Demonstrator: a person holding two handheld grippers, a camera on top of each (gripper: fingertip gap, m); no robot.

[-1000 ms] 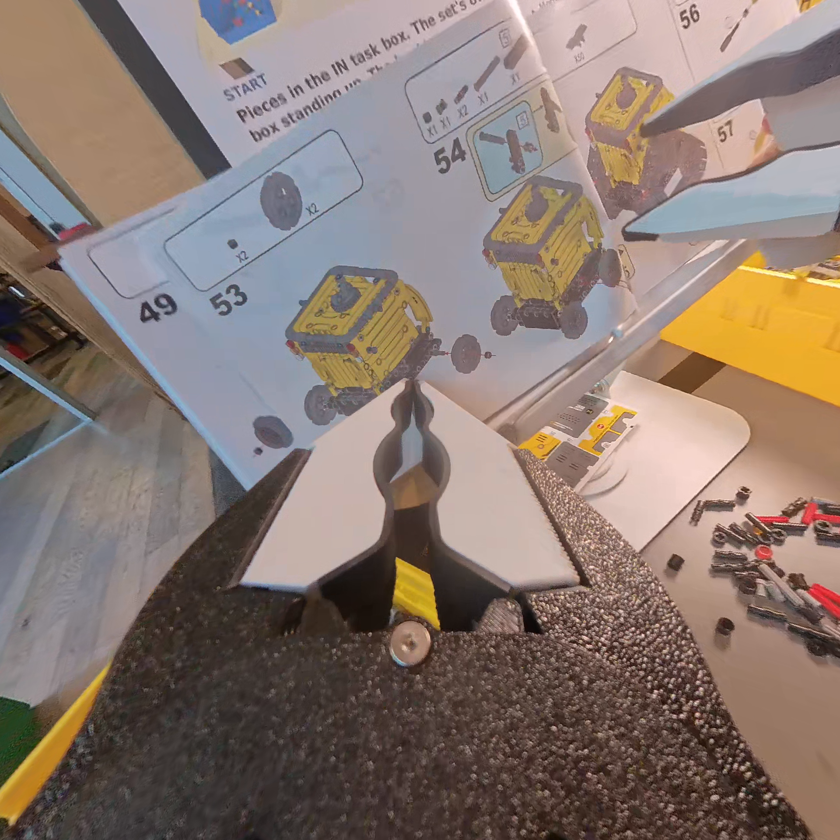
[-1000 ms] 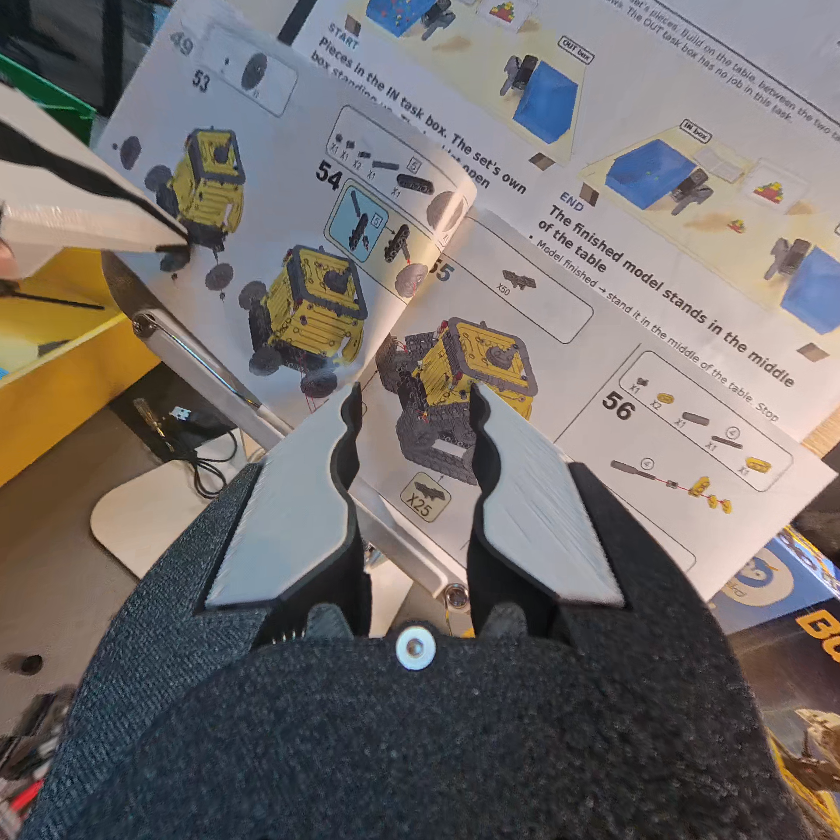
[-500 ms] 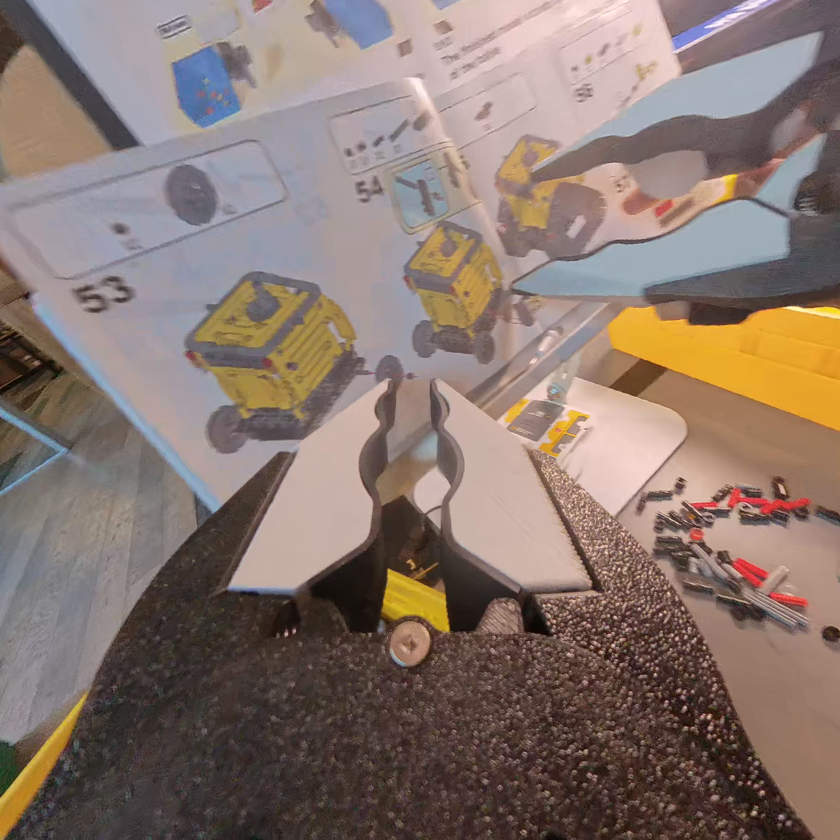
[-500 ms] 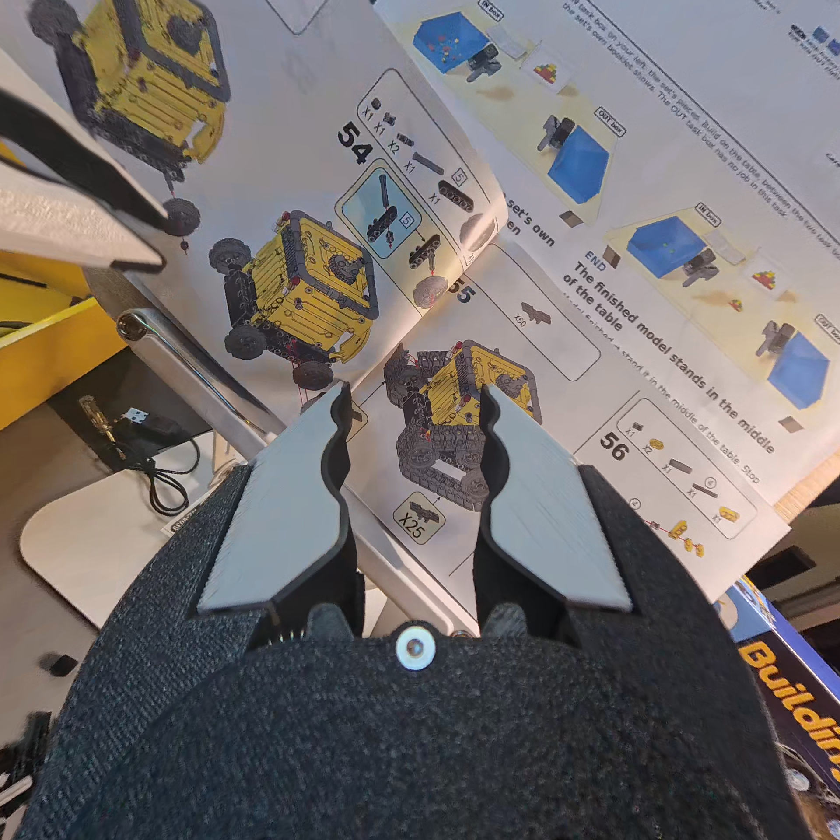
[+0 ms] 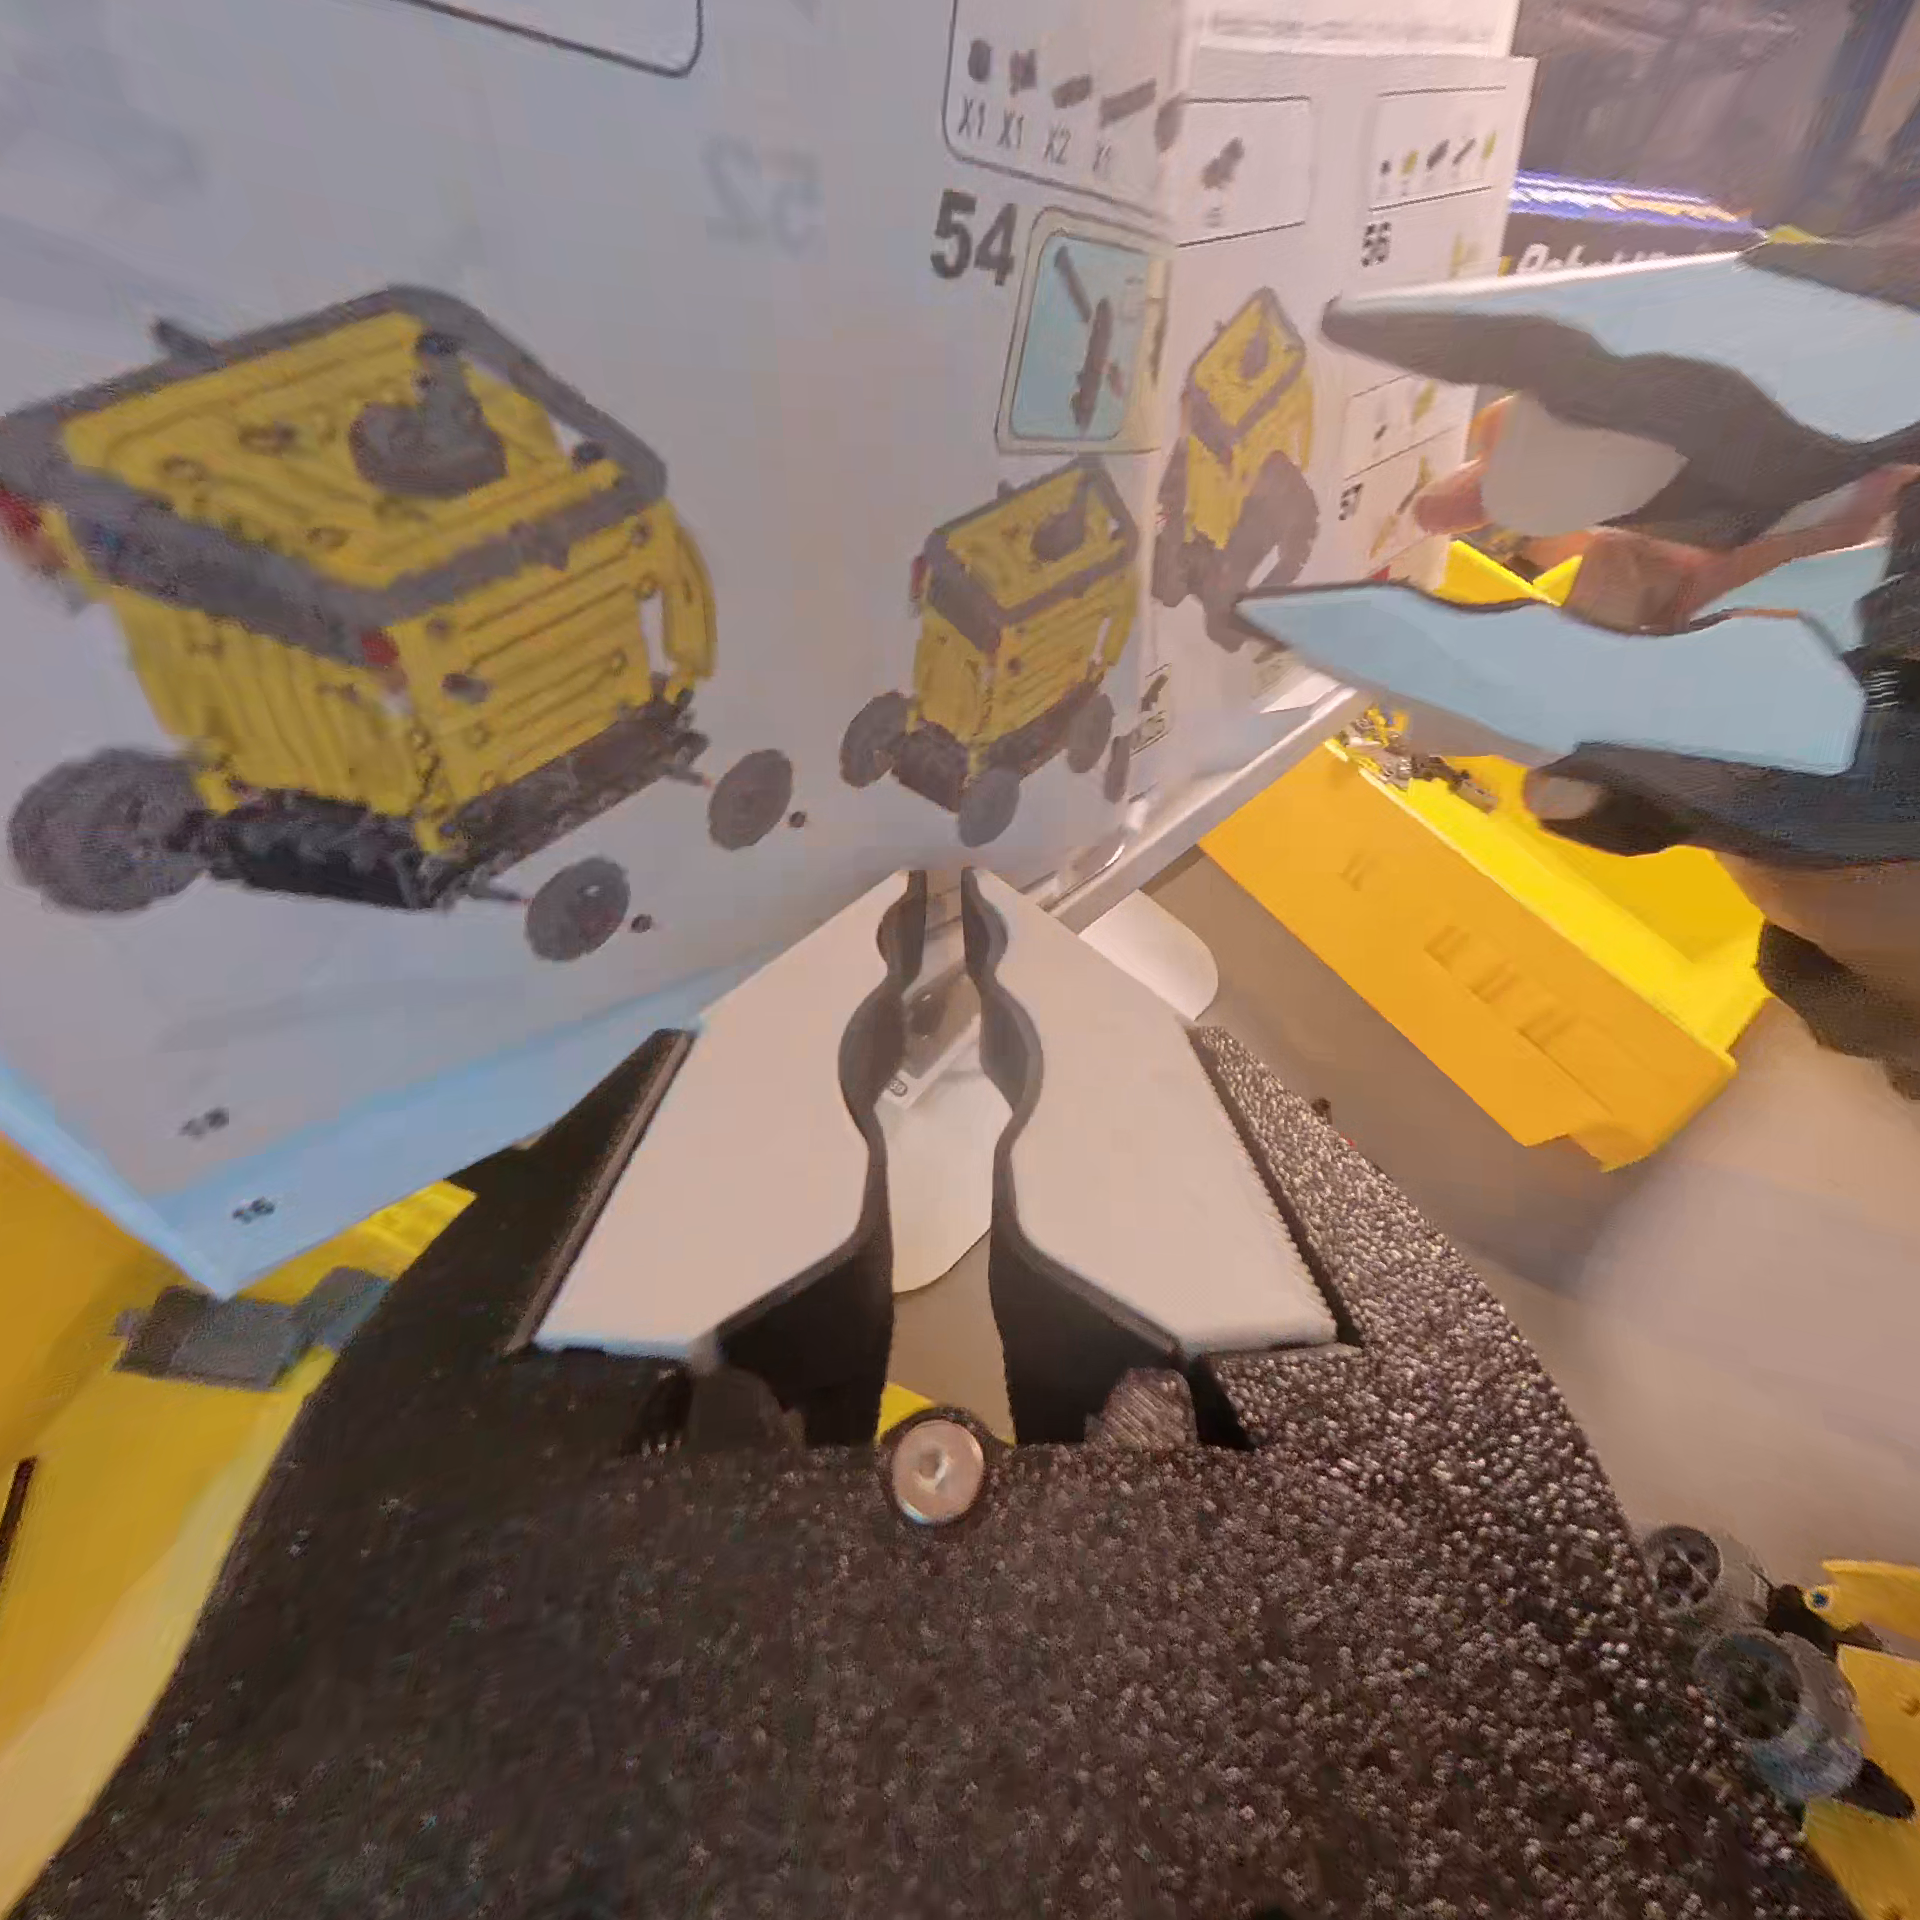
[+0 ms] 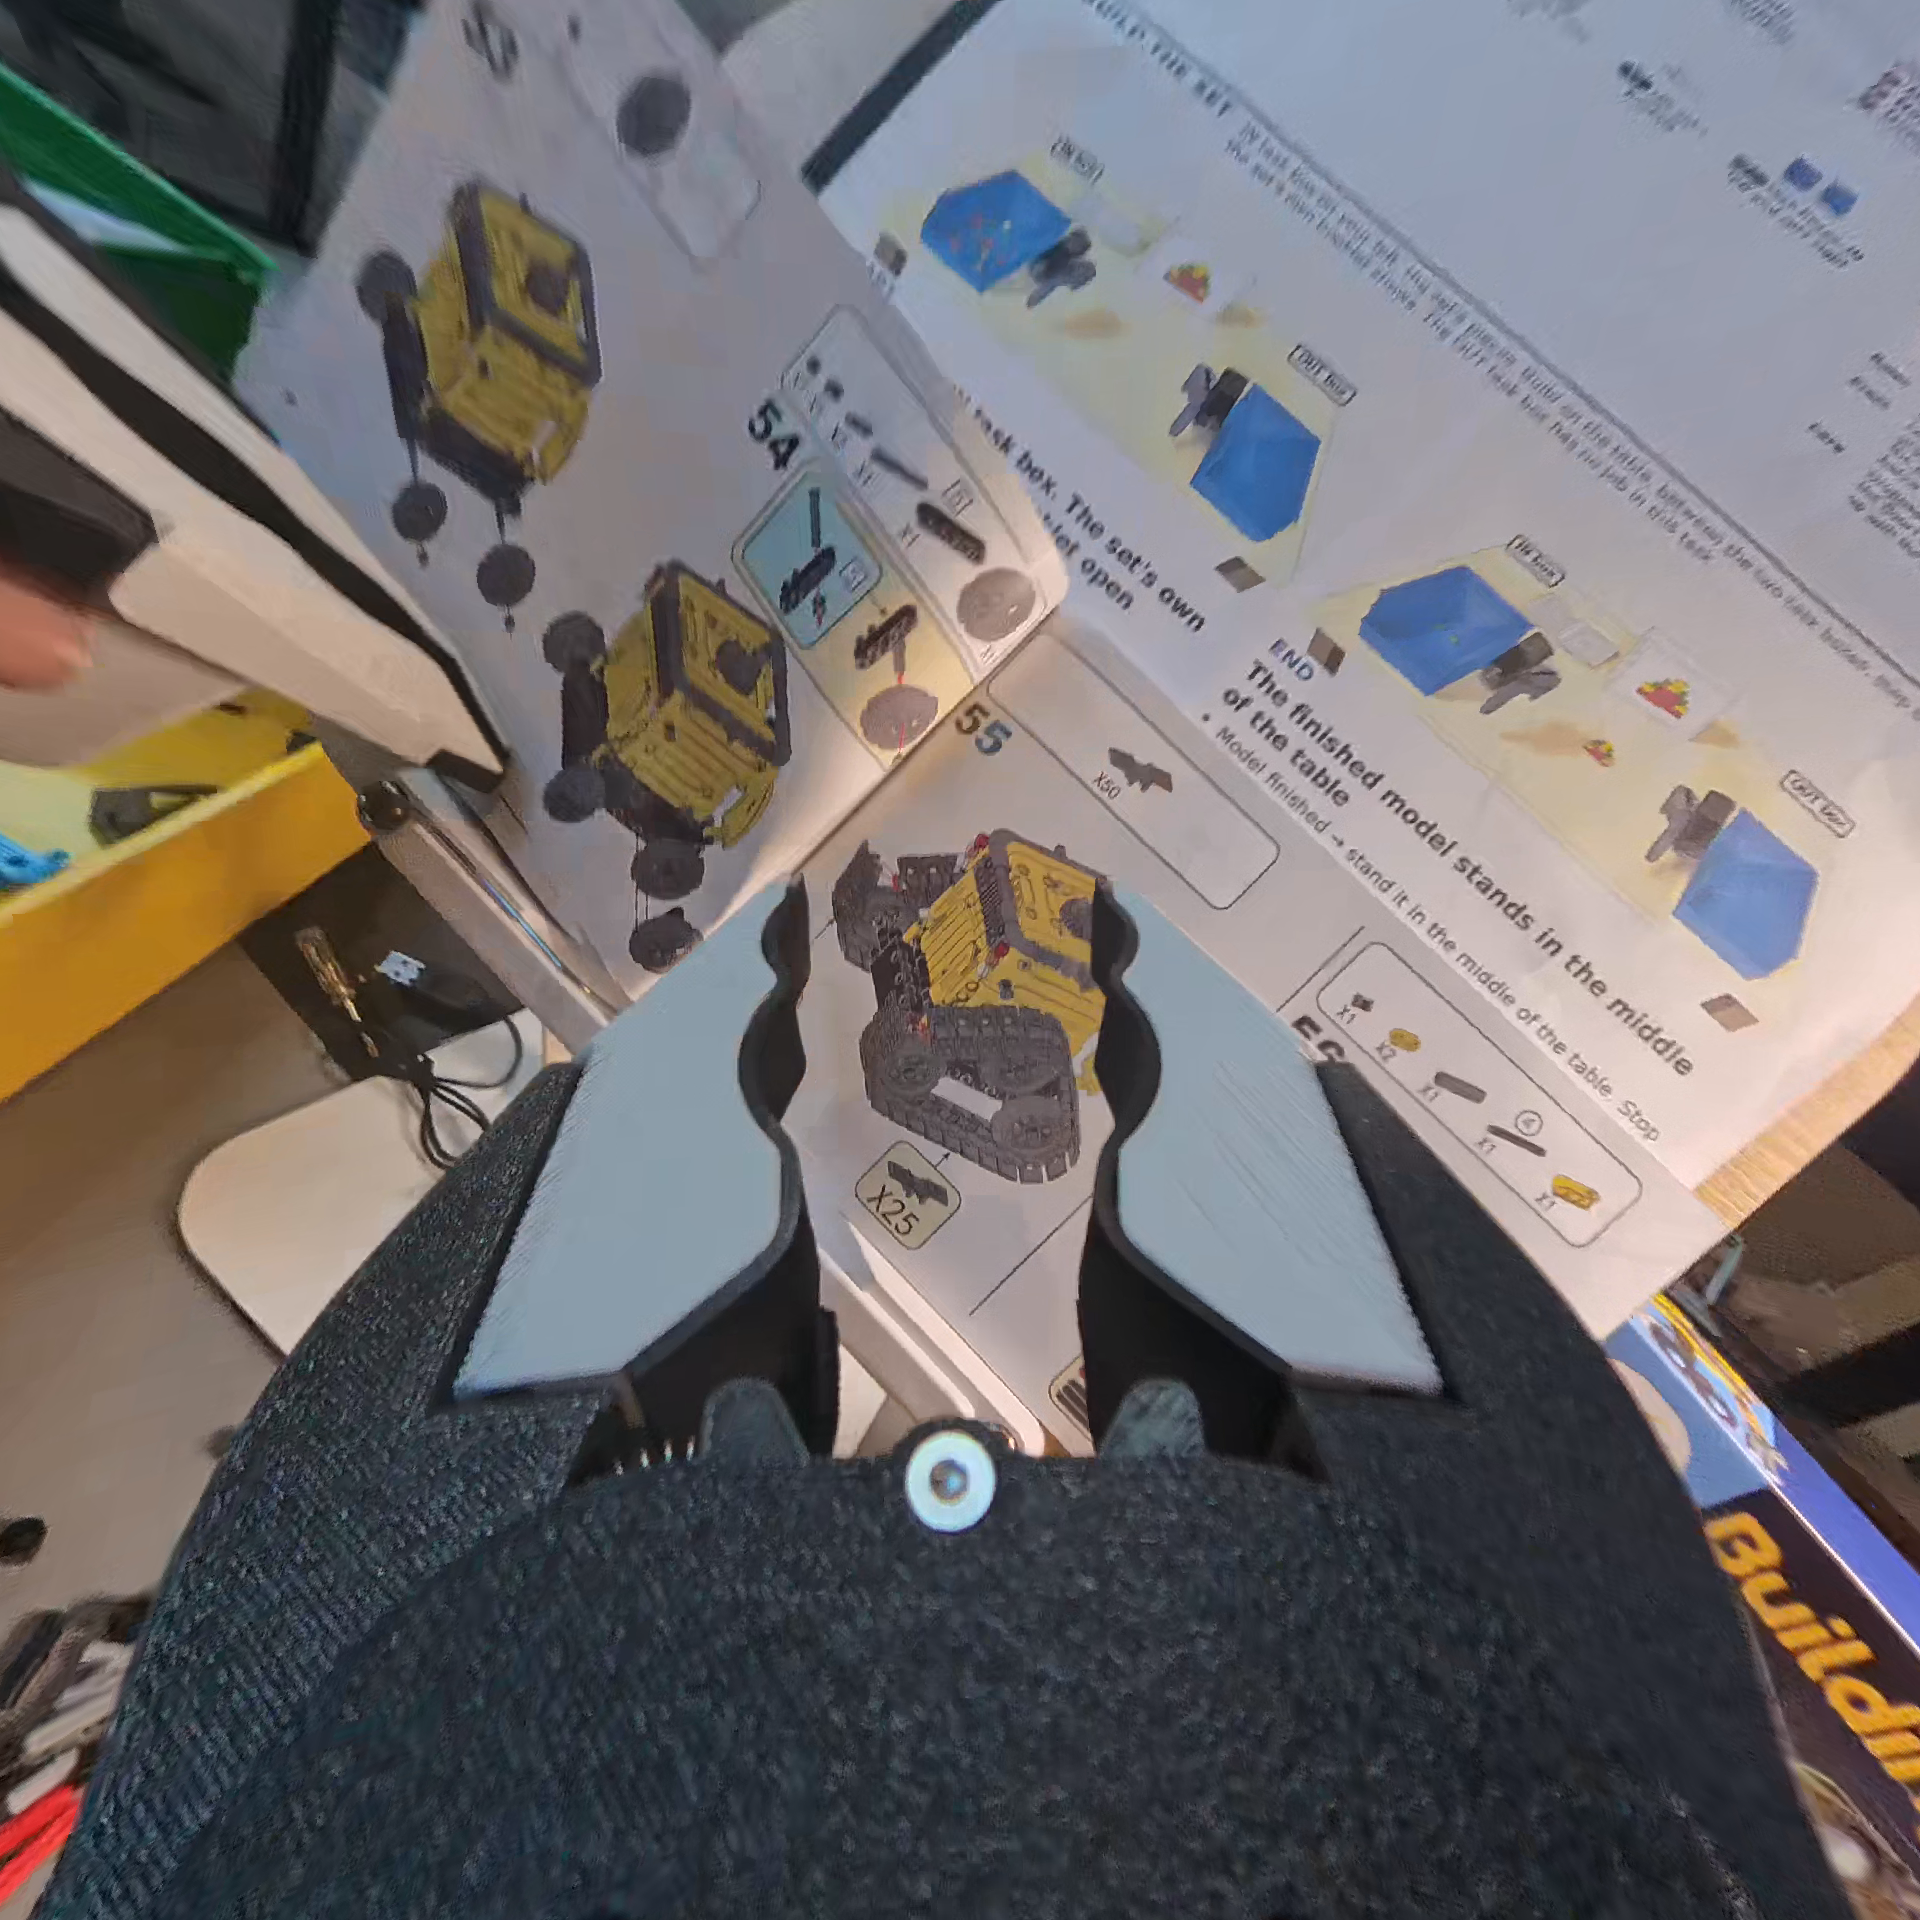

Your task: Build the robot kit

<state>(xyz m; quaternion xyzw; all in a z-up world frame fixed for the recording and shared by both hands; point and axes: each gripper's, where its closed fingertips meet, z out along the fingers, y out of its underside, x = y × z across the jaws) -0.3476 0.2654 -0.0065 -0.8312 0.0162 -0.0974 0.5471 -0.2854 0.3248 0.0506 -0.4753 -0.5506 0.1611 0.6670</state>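
Your left gripper (image 5: 935, 894) has its jaws slightly parted, a narrow gap at the tips, nothing between them; the tips sit right at the bottom edge of the booklet's left page (image 5: 520, 260), just beside the metal stand arm (image 5: 1195, 821). That page shows yellow wheeled-model drawings and stands tilted, lifted off the spread. Your right gripper (image 6: 951, 914) has jaws wide apart, empty, pointing at the booklet's right page (image 6: 1164, 831) with its tracked yellow model drawing, close to the paper; contact can't be confirmed. The instruction booklet (image 6: 727, 520) leans propped on the stand, in front of a larger white printed sheet (image 6: 1455, 364).
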